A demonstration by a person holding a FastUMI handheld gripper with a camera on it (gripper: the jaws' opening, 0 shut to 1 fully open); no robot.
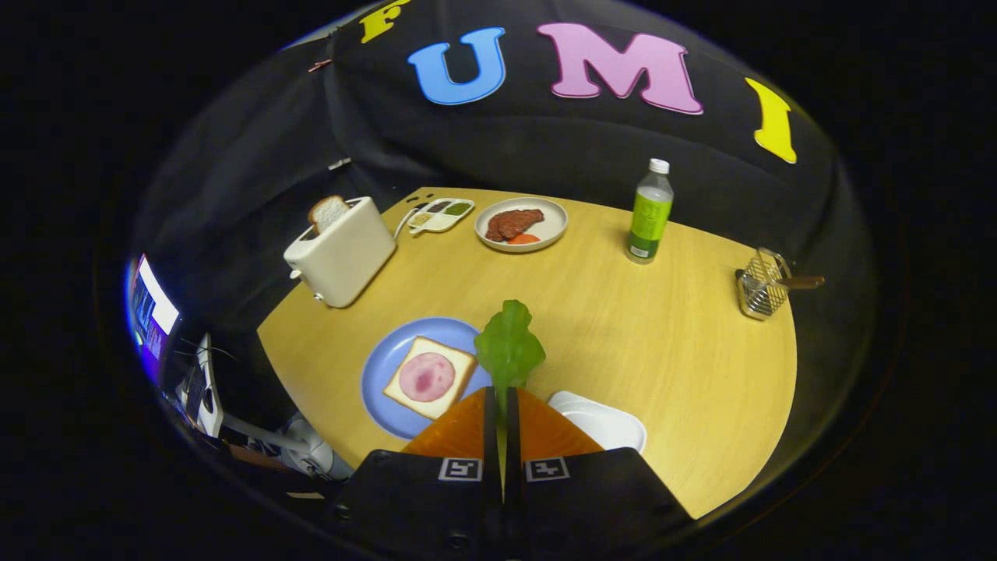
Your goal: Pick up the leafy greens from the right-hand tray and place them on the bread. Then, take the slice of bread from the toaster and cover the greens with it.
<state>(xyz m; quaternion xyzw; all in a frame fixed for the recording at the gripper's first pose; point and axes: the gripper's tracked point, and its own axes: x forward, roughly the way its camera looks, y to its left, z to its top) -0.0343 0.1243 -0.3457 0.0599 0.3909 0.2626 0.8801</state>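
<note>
From the gripper view I have the claw (502, 405) closed on the stem of the leafy greens (509, 348); both fingers press on it, and the leaf stands up just ahead of the tips, lifted above the worktop (662, 351). The white tray (604, 423) it belongs to sits just to the right of the fingers and below them, and I see nothing in it.

I judge the first step half done: greens picked, not yet placed. The bread (430, 377), with a round pink slice of meat on it, lies on the blue plate (389, 366) just left of the fingers and slightly ahead. My next move would be a short shift left, lowering until the leaf hangs over the bread, then letting the fingers part. The leaf looks light and floppy, so I'd expect it to cling or fall off-centre.

Further ahead and to the left stands the toaster (340, 252), with the second slice (328, 211) poking upright from its slot, waiting for the second step.

The worktop is a pale wooden surface. Beyond the claw I see a small divided dish (441, 215), a plate of meat (521, 224), a green bottle (649, 210) and, well to the right, a wire holder (762, 285). Black cloth walls in the booth.
</note>
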